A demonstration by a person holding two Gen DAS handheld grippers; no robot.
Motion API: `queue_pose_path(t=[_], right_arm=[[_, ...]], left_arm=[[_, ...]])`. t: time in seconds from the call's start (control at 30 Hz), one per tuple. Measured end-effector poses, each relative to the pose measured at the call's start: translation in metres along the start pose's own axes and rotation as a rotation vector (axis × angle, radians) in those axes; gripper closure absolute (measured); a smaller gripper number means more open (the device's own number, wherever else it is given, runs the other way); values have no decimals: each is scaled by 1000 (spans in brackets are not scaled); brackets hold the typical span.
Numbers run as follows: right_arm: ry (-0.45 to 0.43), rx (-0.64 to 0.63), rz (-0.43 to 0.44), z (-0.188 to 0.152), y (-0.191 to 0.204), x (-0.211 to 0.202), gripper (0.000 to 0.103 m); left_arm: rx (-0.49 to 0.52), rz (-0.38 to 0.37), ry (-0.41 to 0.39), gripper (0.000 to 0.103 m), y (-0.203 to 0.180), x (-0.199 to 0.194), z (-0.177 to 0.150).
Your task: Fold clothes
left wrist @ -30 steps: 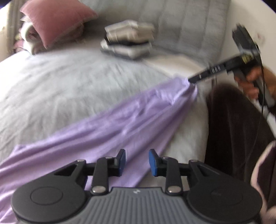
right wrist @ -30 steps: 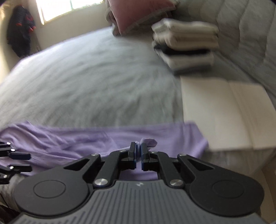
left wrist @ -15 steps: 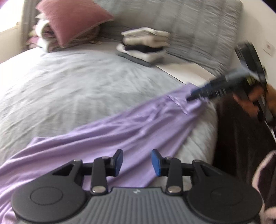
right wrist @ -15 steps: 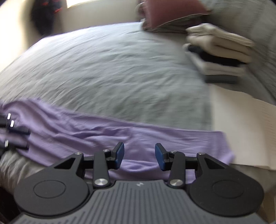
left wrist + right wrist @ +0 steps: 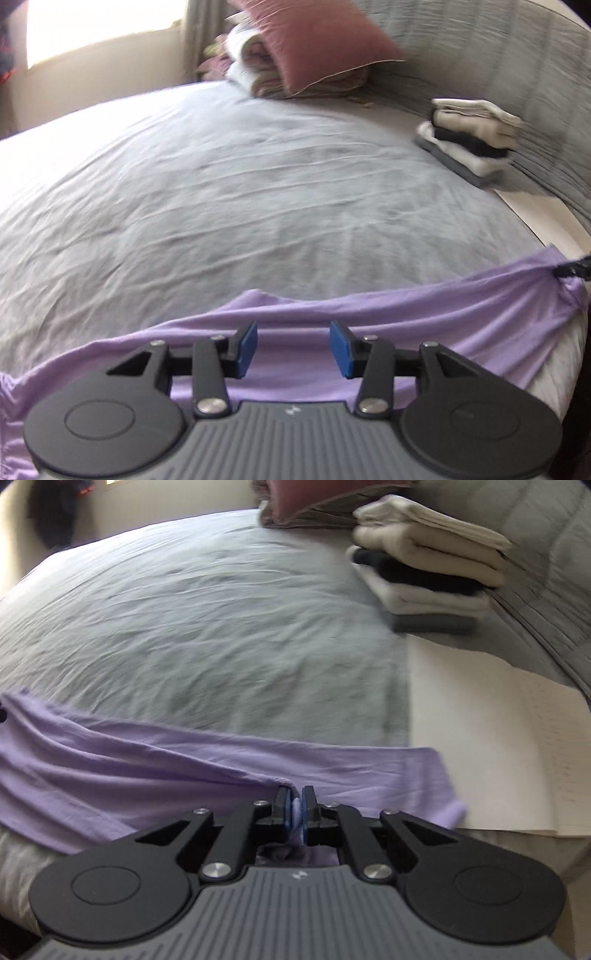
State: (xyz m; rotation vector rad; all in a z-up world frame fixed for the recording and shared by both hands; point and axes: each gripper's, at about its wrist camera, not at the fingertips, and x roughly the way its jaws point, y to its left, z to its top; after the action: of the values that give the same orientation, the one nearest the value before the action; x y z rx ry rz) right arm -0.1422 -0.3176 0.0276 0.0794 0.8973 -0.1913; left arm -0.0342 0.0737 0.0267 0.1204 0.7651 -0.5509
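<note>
Across the grey bedspread [image 5: 236, 192] near edge, the right gripper [image 5: 294, 814] pinches a fold of the lilac garment [image 5: 155, 764], the left gripper [image 5: 293, 345] hangs over that garment with jaws opening and nothing between them, folded clothes [image 5: 424, 572] stacked beyond.

Opening left tool [image 5: 292, 349] above purple garment [image 5: 443, 321]

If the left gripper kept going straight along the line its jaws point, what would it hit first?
Most likely the purple garment: the left gripper, its jaws opening with nothing between them, angles down at the cloth spread just ahead. Beyond lies the grey bedspread. Depth is hard to judge through the fisheye.
</note>
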Motion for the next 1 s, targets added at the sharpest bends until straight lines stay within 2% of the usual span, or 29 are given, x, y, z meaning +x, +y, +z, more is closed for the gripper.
queue_pose_path(t=[0.07,0.17,0.23,0.3,0.4,0.43,0.5,0.57,0.63,0.83,0.9,0.93,1.0], right_arm=[[3,-5,-11,5,0,-2,92],[-26,-69,-37,14,13,-4,69],[-51,-115,-17,19,23,-7,66],[-58,-157,76,22,37,-9,66],[-40,-210,308,20,62,-9,65],[-22,-220,378,16,71,-7,65],[16,-245,474,9,87,0,65],[46,-281,500,1,102,7,65],[66,-316,506,-5,114,14,65],[33,-335,505,-7,115,15,65],[37,-350,504,-10,119,17,64],[33,-361,498,-12,122,17,66],[23,-380,481,-13,125,16,89]], left_arm=[[-6,-23,1,59,5,-1,2],[21,-150,27,58,5,-4,-3],[80,-190,39,57,-2,-8,-11],[131,-212,56,57,-10,-12,-21],[176,-234,78,59,-15,-17,-37],[189,-235,81,69,-16,-17,-41],[214,-235,85,74,-17,-20,-49],[213,-230,78,80,-16,-23,-52],[205,-230,71,92,-13,-26,-54],[225,-247,52,102,-14,-40,-59],[229,-252,51,102,-15,-43,-60],[232,-254,50,103,-16,-45,-61],[236,-251,46,103,-18,-49,-63]])
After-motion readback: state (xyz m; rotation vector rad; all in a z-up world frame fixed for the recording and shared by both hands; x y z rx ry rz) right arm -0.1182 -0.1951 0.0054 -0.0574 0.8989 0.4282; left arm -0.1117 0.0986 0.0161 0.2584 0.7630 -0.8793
